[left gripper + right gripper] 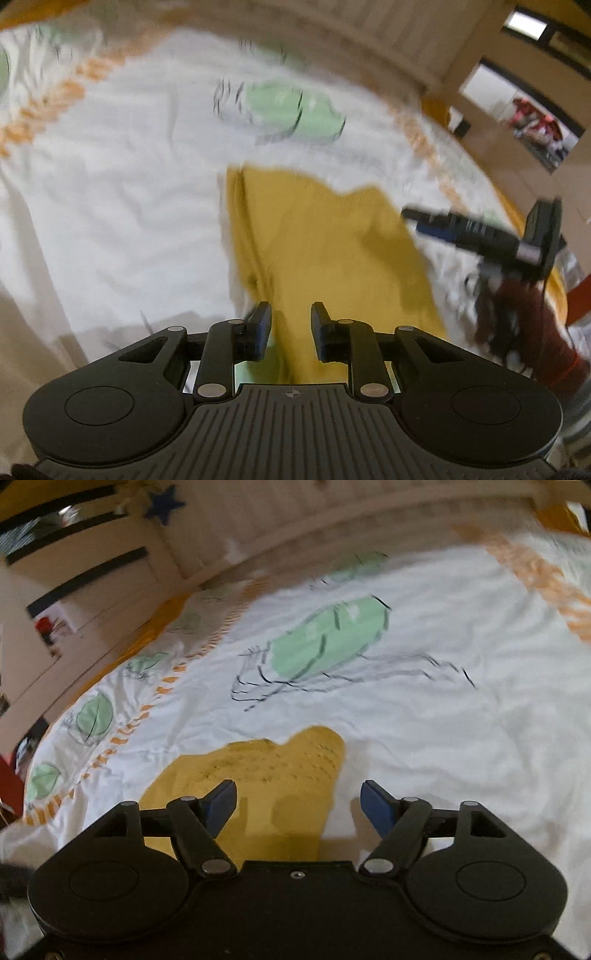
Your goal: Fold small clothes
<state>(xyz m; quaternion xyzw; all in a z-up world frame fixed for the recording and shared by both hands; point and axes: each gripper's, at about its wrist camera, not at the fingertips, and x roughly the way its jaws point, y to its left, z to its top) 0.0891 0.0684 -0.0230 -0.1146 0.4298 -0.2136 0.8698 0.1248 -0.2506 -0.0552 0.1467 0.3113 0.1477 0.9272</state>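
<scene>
A small mustard-yellow garment [317,236] lies on a white bedspread [110,206] with green leaf prints. In the left wrist view my left gripper [291,325] hovers over the garment's near end, jaws partly open with a gap and nothing between them. The right gripper [424,218] shows there at the garment's right edge, held by a hand in a red sleeve. In the right wrist view the garment [258,771] lies under and ahead of my right gripper [298,801], whose jaws are wide open and empty.
The bedspread [443,738] has an orange striped border [535,576] and a large green print [328,638]. A beige headboard or wall [295,524] runs behind the bed. Wooden furniture [517,92] stands at the right.
</scene>
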